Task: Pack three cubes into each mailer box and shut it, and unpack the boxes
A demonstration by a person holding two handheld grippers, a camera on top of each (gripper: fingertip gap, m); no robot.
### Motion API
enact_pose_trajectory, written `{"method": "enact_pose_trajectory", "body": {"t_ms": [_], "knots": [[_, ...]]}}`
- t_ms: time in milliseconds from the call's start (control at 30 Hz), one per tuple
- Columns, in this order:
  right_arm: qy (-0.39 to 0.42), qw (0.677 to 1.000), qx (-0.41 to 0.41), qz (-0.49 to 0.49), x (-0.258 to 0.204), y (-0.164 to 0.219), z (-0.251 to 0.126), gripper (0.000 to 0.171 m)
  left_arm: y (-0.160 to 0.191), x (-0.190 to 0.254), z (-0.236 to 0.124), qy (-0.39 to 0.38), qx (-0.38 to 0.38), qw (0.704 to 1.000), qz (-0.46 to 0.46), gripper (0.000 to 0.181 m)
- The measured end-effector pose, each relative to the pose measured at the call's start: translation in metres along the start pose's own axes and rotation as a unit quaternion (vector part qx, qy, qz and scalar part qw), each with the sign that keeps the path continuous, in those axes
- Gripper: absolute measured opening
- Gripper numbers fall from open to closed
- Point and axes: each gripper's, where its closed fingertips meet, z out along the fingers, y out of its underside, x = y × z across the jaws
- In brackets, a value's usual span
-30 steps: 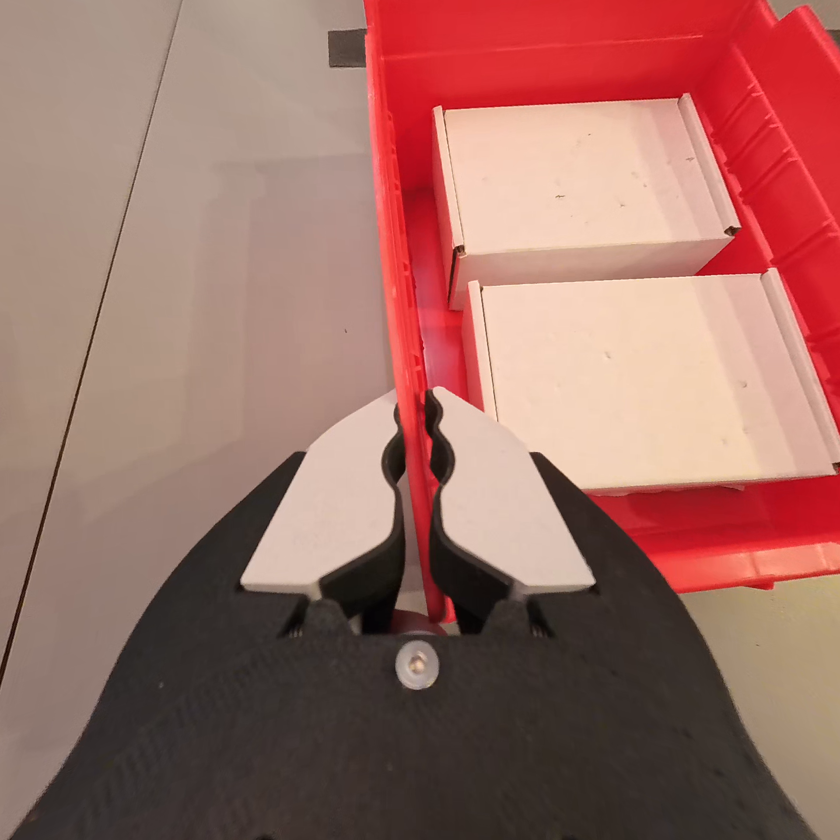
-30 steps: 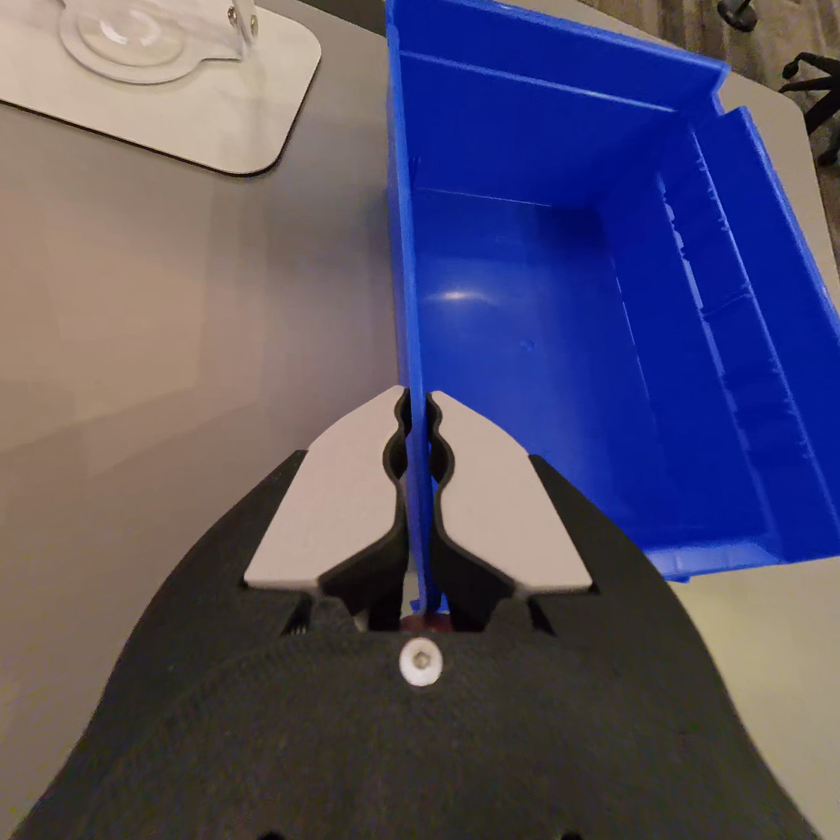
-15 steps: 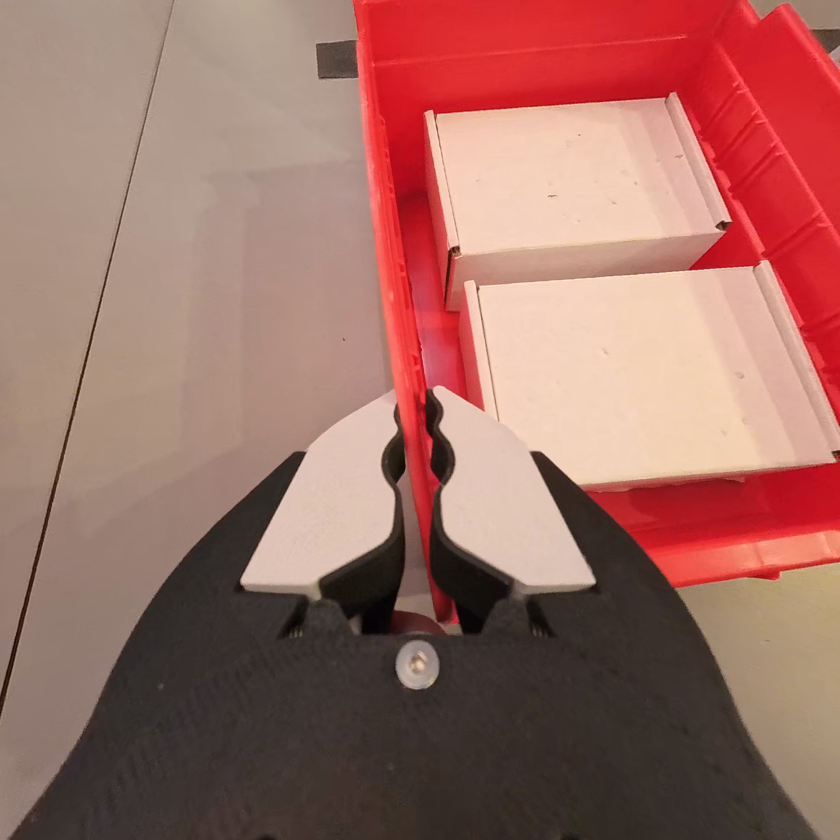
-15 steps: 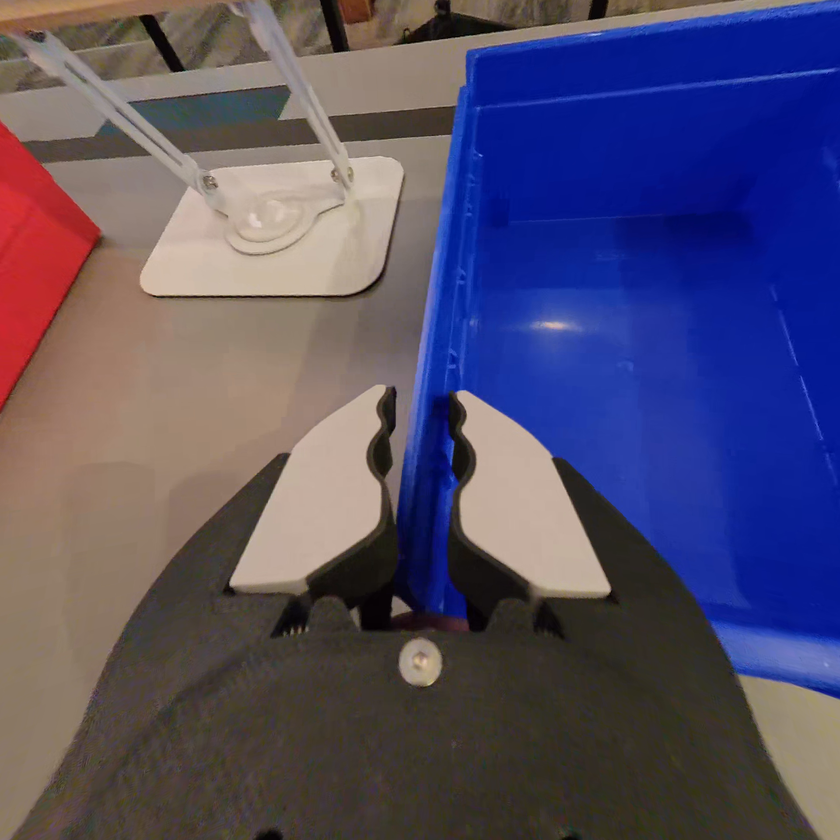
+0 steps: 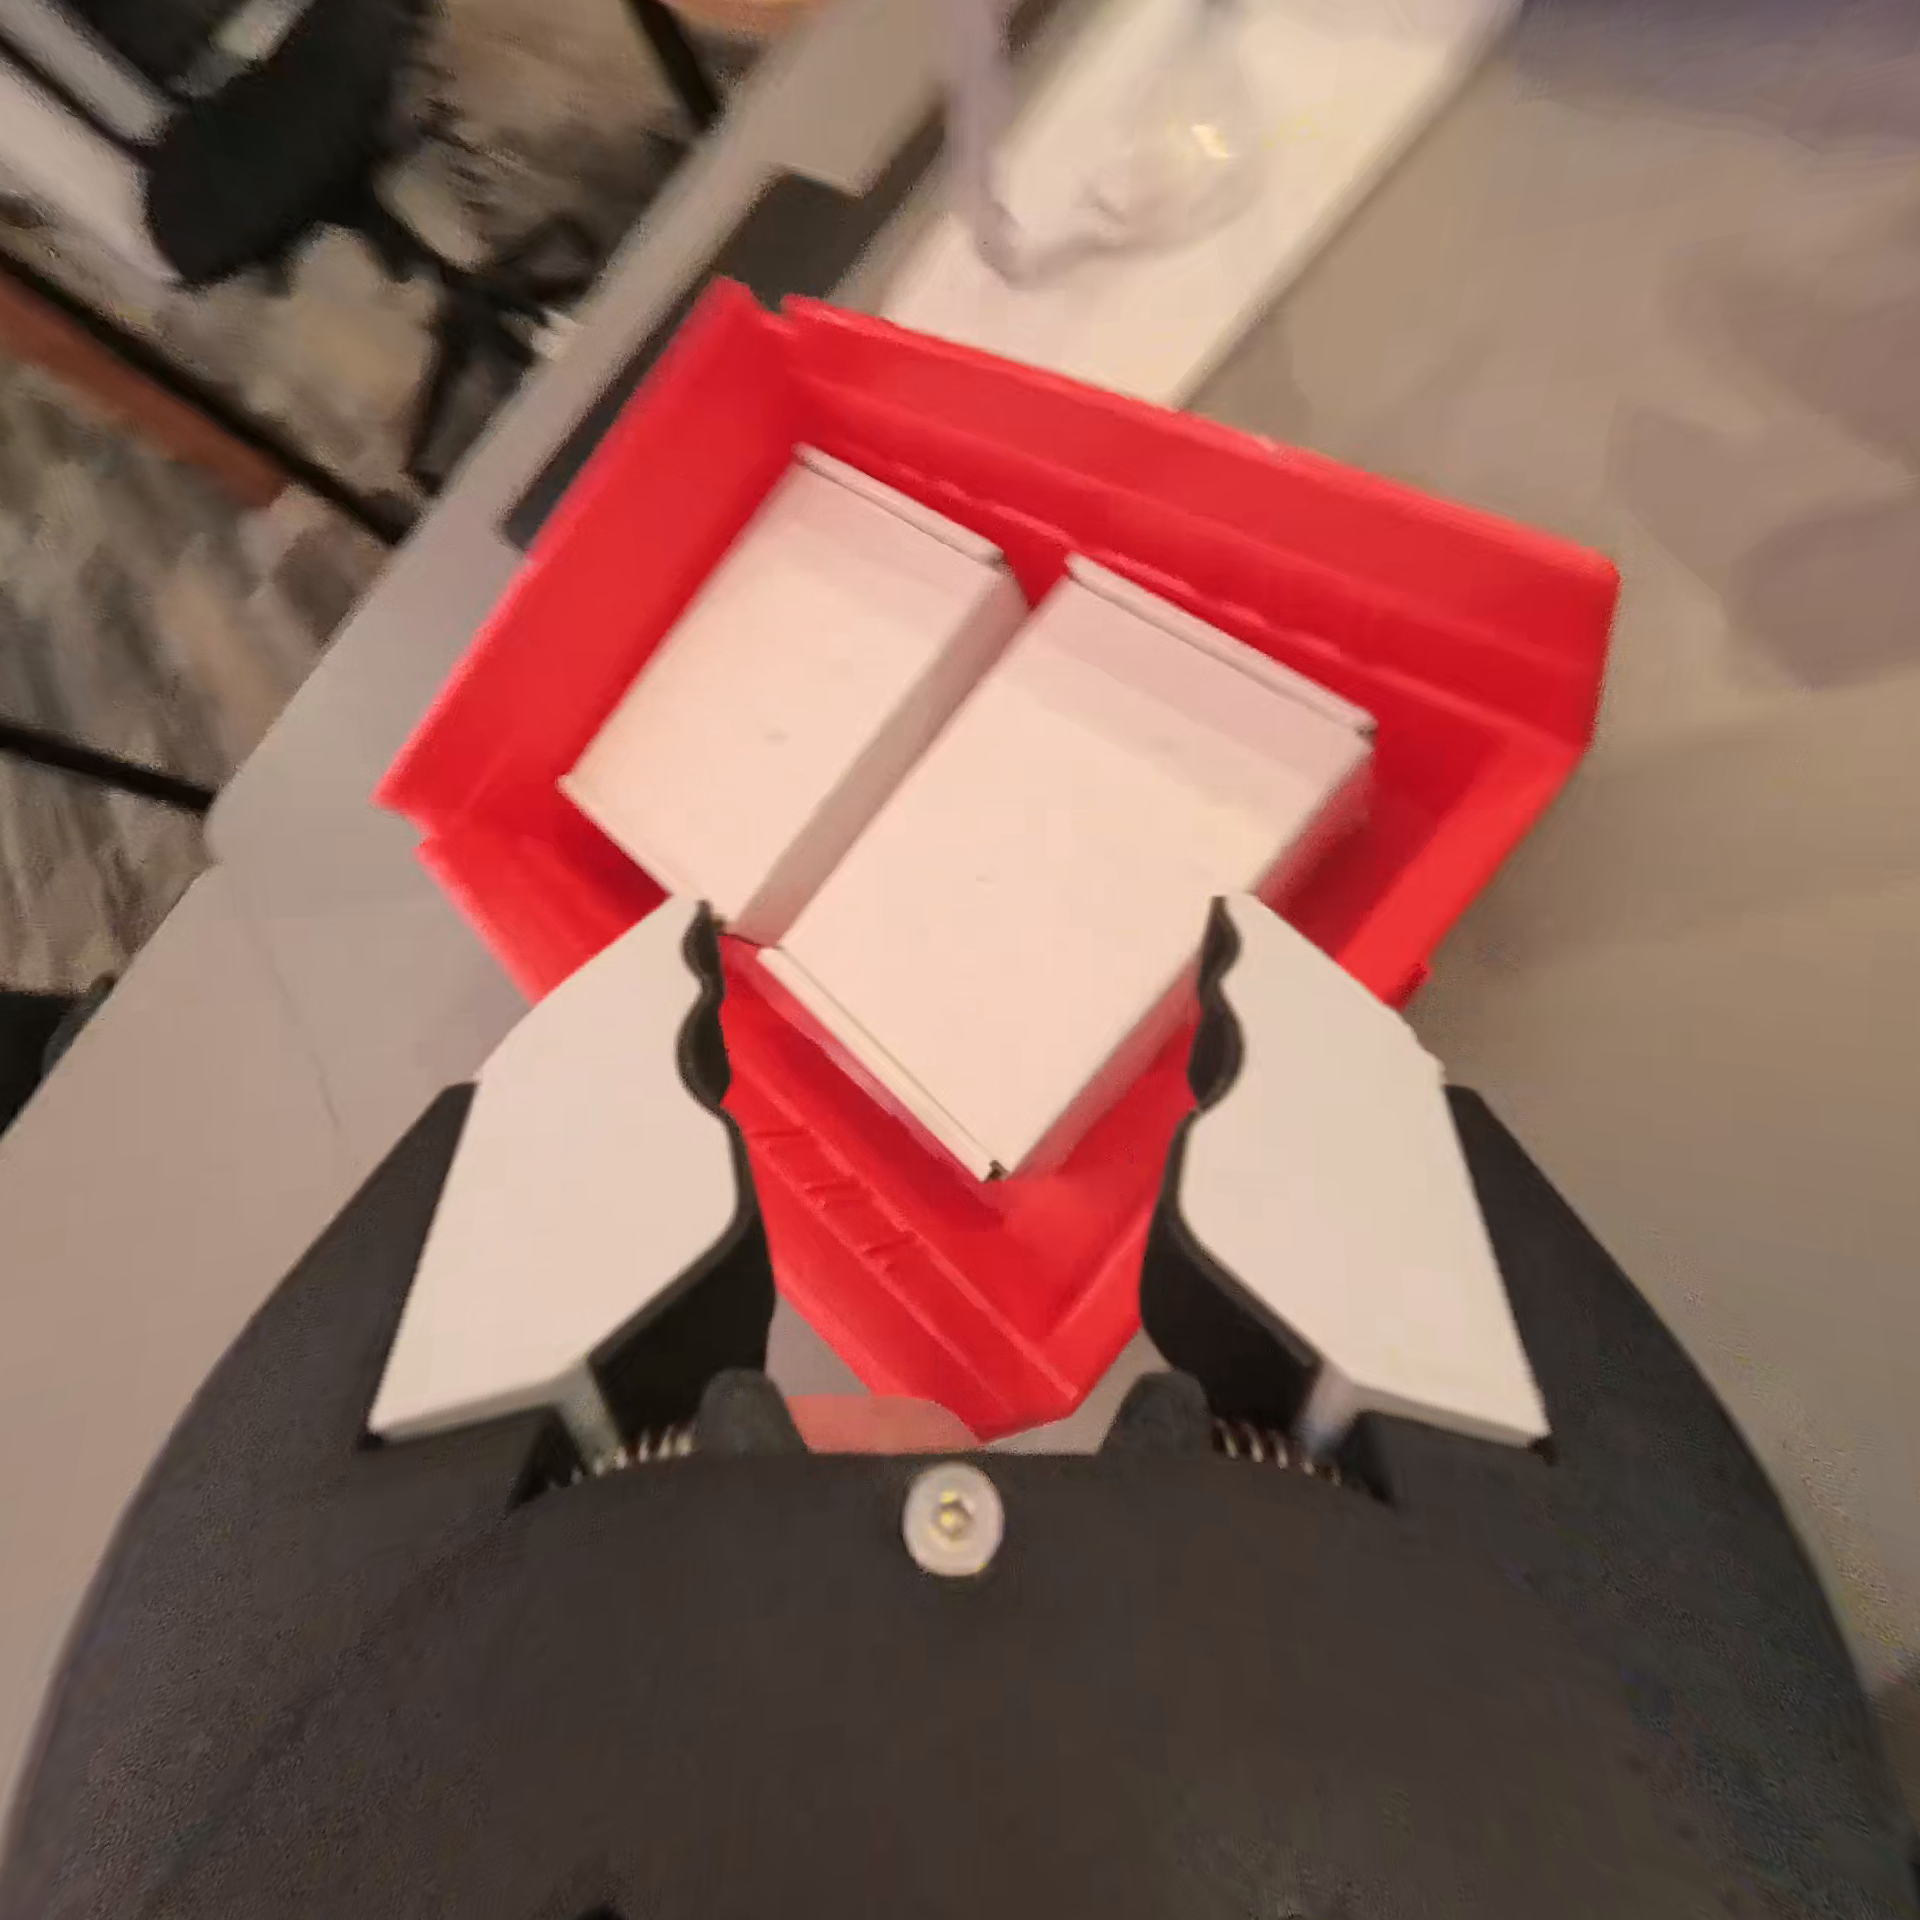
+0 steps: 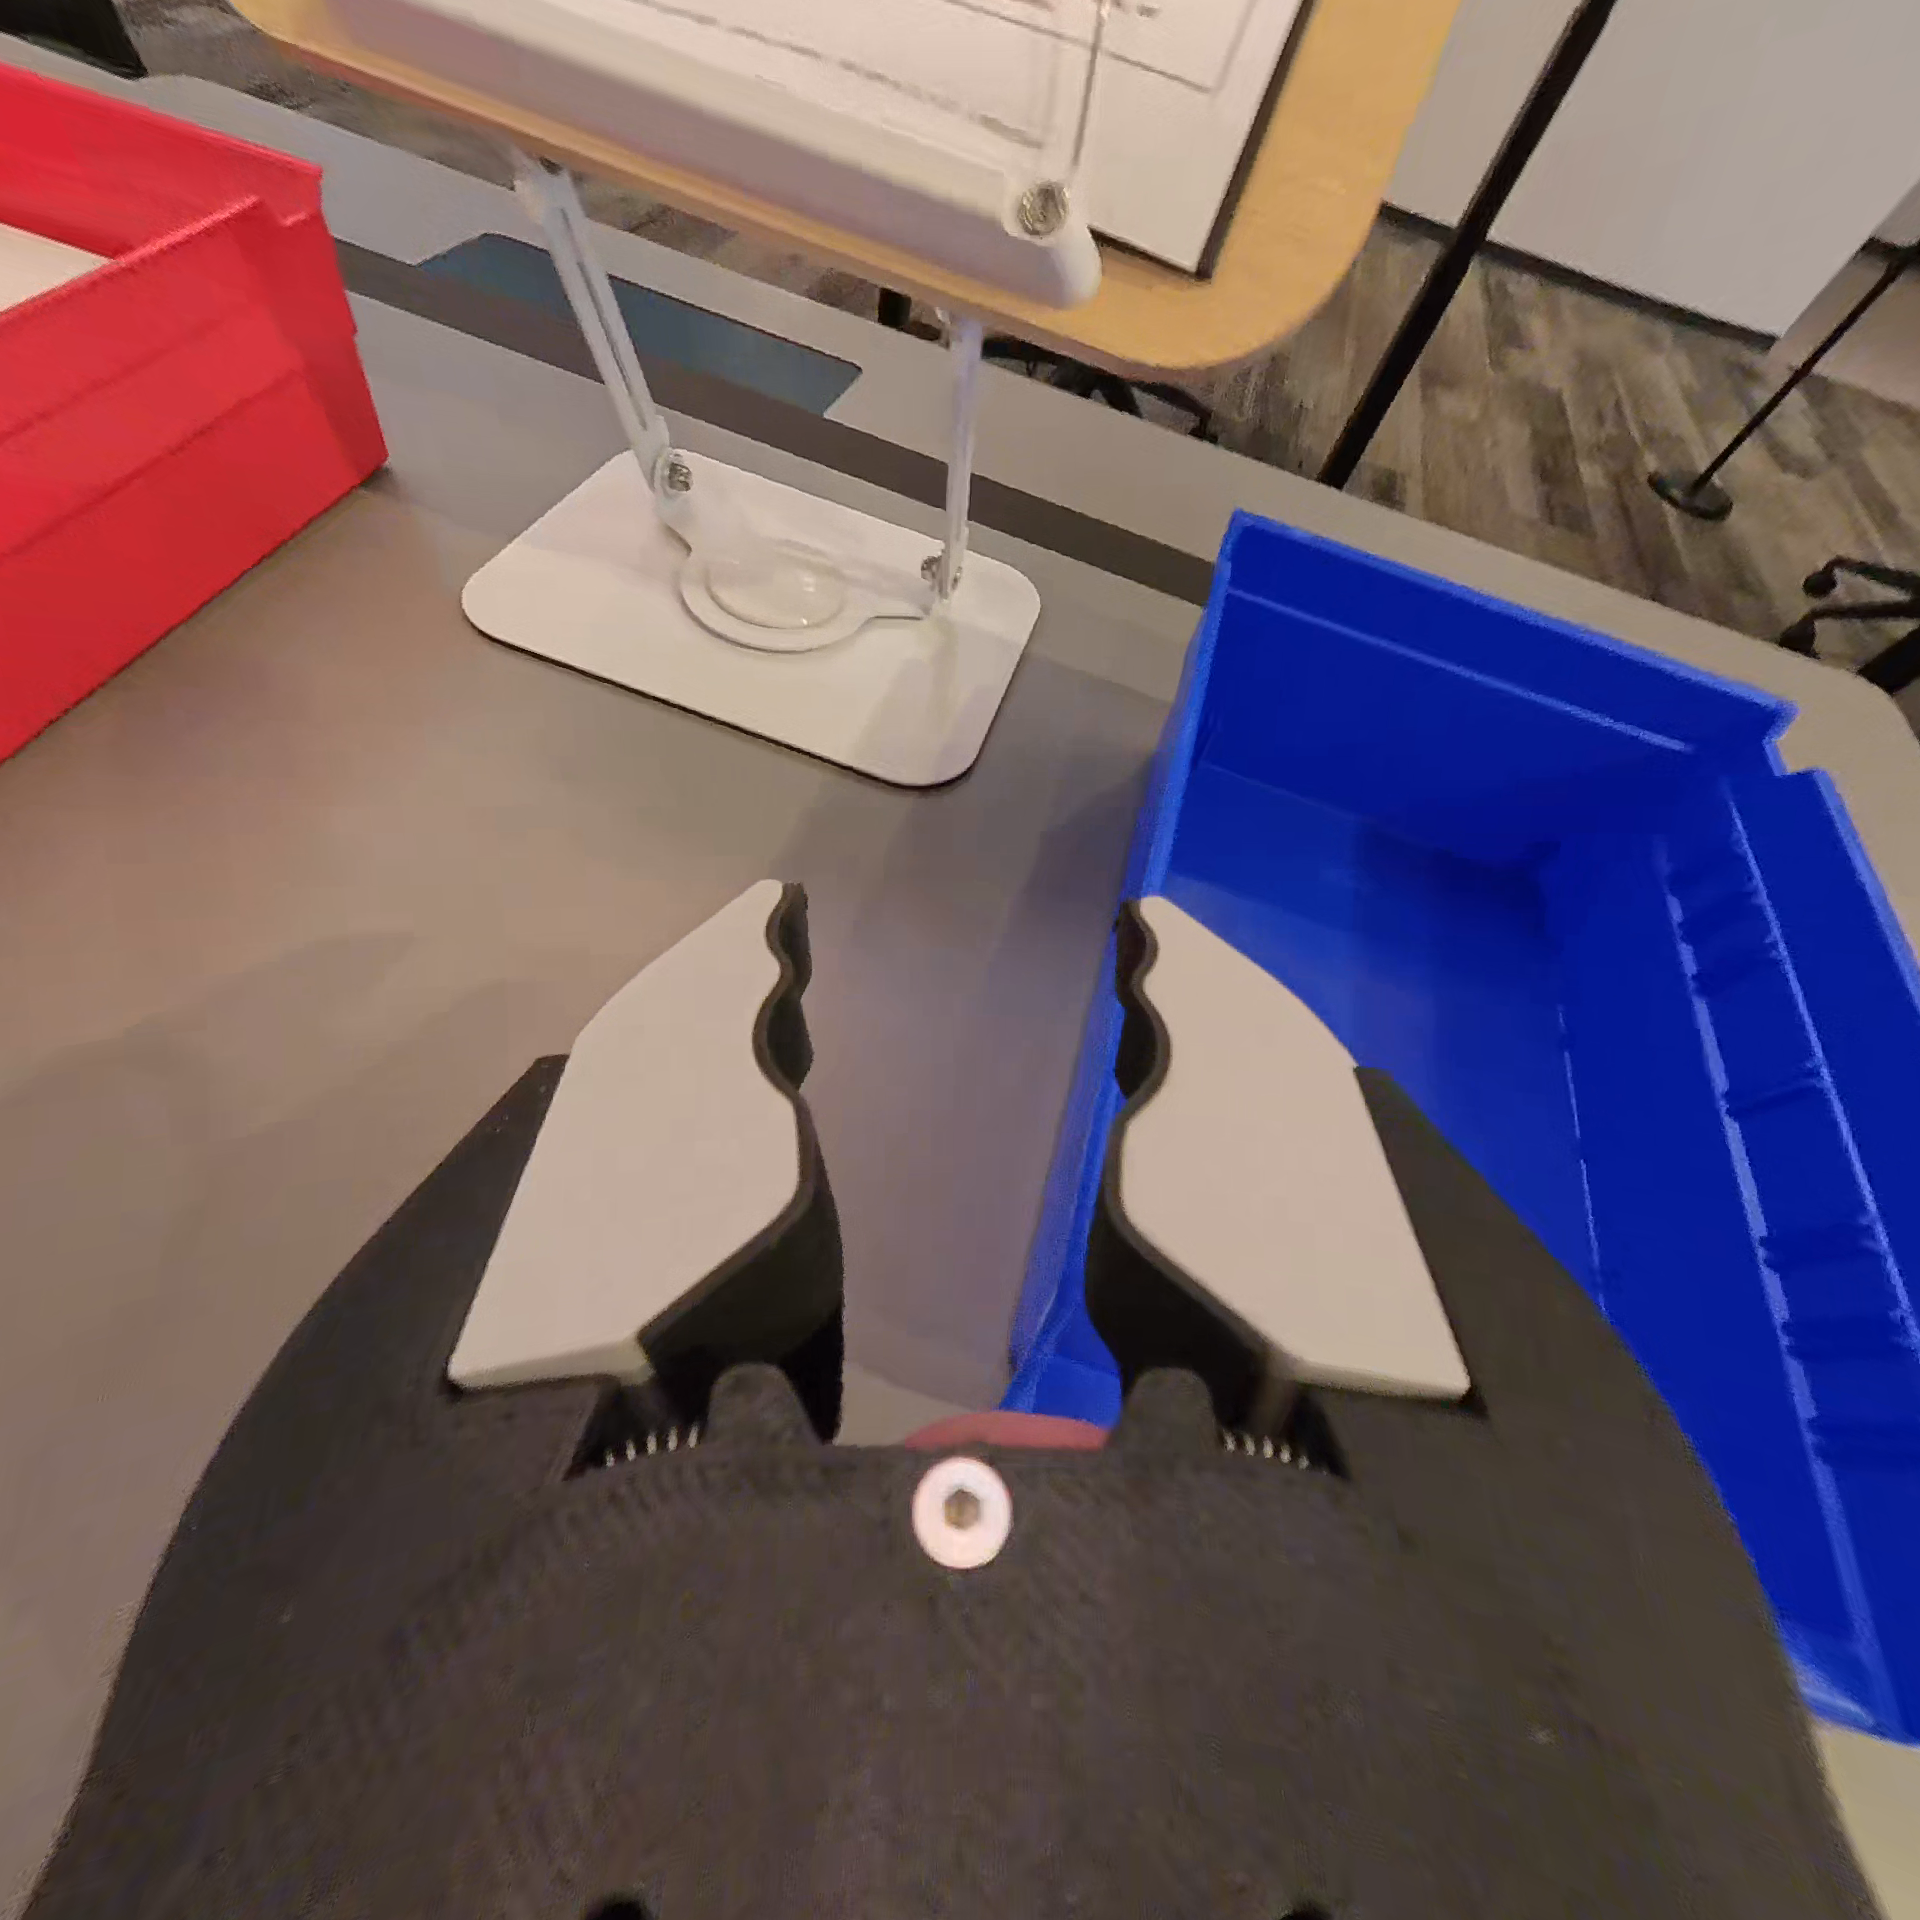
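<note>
In the left wrist view, two shut white mailer boxes lie side by side in a red bin [image 5: 1195, 488]: a far one [image 5: 790, 696] and a near one [image 5: 1060, 862]. My left gripper [image 5: 961, 914] is open and empty, held above the near box and the bin's near corner. In the right wrist view, my right gripper [image 6: 961, 904] is open and empty above the table, beside the left wall of an empty blue bin [image 6: 1455, 935]. The red bin [image 6: 156, 416] shows at the left there. No cubes show.
A white stand base [image 6: 758, 644] with two thin legs carries a tilted white board [image 6: 727, 114] at the back of the grey table [image 6: 312, 883]. The same base [image 5: 1174, 177] shows blurred behind the red bin. The table's left edge [image 5: 312, 748] runs close to the red bin. Across from one pair of fingers to the other is roughly 40 cm.
Both grippers let go of the bin walls and opened wide. The left one rose and turned over the red bin. The right one pulled back and left of the blue bin.
</note>
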Motion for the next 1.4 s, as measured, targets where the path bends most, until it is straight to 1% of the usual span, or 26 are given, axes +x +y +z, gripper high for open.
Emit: {"method": "enact_pose_trajectory", "body": {"t_ms": [33, 100, 167, 233, 300, 367, 467, 533, 567, 633, 767, 833, 867, 933, 1067, 1100, 1133, 1167, 1200, 1300, 1400], "knots": [[-0.004, 1.000, 0.008, -0.008, -0.004, -0.004, -0.002, 0.055, 0.005, 0.007, 0.008, 0.028, -0.039, 0.998, 0.034, 0.093], [-0.019, 0.999, 0.020, -0.026, -0.015, -0.009, -0.004, 0.053, 0.020, 0.011, 0.025, 0.063, -0.113, 0.985, 0.111, 0.108], [-0.029, 0.998, 0.020, -0.049, -0.027, -0.010, -0.003, 0.052, 0.035, 0.010, 0.040, 0.105, -0.168, 0.968, 0.151, 0.115], [-0.042, 0.997, 0.022, -0.067, -0.038, -0.011, -0.003, 0.052, 0.042, 0.010, 0.053, 0.143, -0.191, 0.956, 0.171, 0.115], [-0.048, 0.995, 0.023, -0.080, -0.045, -0.011, -0.002, 0.051, 0.047, 0.008, 0.061, 0.164, -0.220, 0.942, 0.193, 0.115], [-0.057, 0.994, 0.023, -0.086, -0.049, -0.010, -0.002, 0.050, 0.052, 0.015, 0.068, 0.199, -0.243, 0.927, 0.206, 0.113], [-0.065, 0.994, 0.020, -0.086, -0.051, -0.009, -0.001, 0.049, 0.069, 0.012, 0.080, 0.204, -0.292, 0.901, 0.248, 0.110], [-0.075, 0.993, 0.017, -0.085, -0.053, -0.007, 0.000, 0.049, 0.071, 0.005, 0.087, 0.187, -0.300, 0.895, 0.271, 0.114], [-0.078, 0.993, 0.014, -0.087, -0.055, -0.005, 0.001, 0.049, 0.070, 0.005, 0.089, 0.190, -0.302, 0.896, 0.265, 0.117], [-0.084, 0.992, 0.012, -0.091, -0.057, -0.004, 0.002, 0.048, 0.073, -0.001, 0.093, 0.189, -0.319, 0.896, 0.244, 0.128], [-0.093, 0.991, 0.013, -0.090, -0.061, -0.004, 0.003, 0.048, 0.071, -0.002, 0.094, 0.200, -0.316, 0.896, 0.238, 0.128], [-0.096, 0.991, 0.012, -0.093, -0.063, -0.004, 0.003, 0.048, 0.071, -0.002, 0.092, 0.210, -0.321, 0.891, 0.243, 0.129], [-0.098, 0.991, 0.011, -0.093, -0.064, -0.003, 0.003, 0.048, 0.073, 0.002, 0.087, 0.227, -0.328, 0.886, 0.236, 0.123], [-0.100, 0.990, 0.010, -0.094, -0.065, -0.003, 0.004, 0.048, 0.072, 0.004, 0.085, 0.235, -0.327, 0.884, 0.238, 0.116], [-0.107, 0.990, 0.008, -0.094, -0.067, -0.002, 0.004, 0.048, 0.073, 0.008, 0.081, 0.252, -0.330, 0.878, 0.236, 0.116], [-0.108, 0.990, 0.007, -0.094, -0.068, -0.001, 0.005, 0.048, 0.076, 0.008, 0.083, 0.251, -0.338, 0.876, 0.237, 0.119], [-0.111, 0.989, 0.006, -0.094, -0.069, -0.001, 0.005, 0.048, 0.084, 0.008, 0.085, 0.248, -0.357, 0.867, 0.242, 0.127], [-0.112, 0.989, 0.006, -0.095, -0.070, -0.001, 0.005, 0.048, 0.096, 0.008, 0.085, 0.248, -0.385, 0.855, 0.244, 0.138], [-0.113, 0.989, 0.005, -0.096, -0.070, -0.001, 0.005, 0.048, 0.103, 0.007, 0.088, 0.247, -0.401, 0.849, 0.241, 0.143], [-0.114, 0.988, 0.004, -0.100, -0.071, 0.000, 0.005, 0.048, 0.096, 0.010, 0.089, 0.260, -0.397, 0.851, 0.224, 0.141], [-0.115, 0.988, 0.005, -0.098, -0.071, -0.001, 0.005, 0.048, 0.097, 0.010, 0.088, 0.260, -0.396, 0.850, 0.230, 0.140]]}}
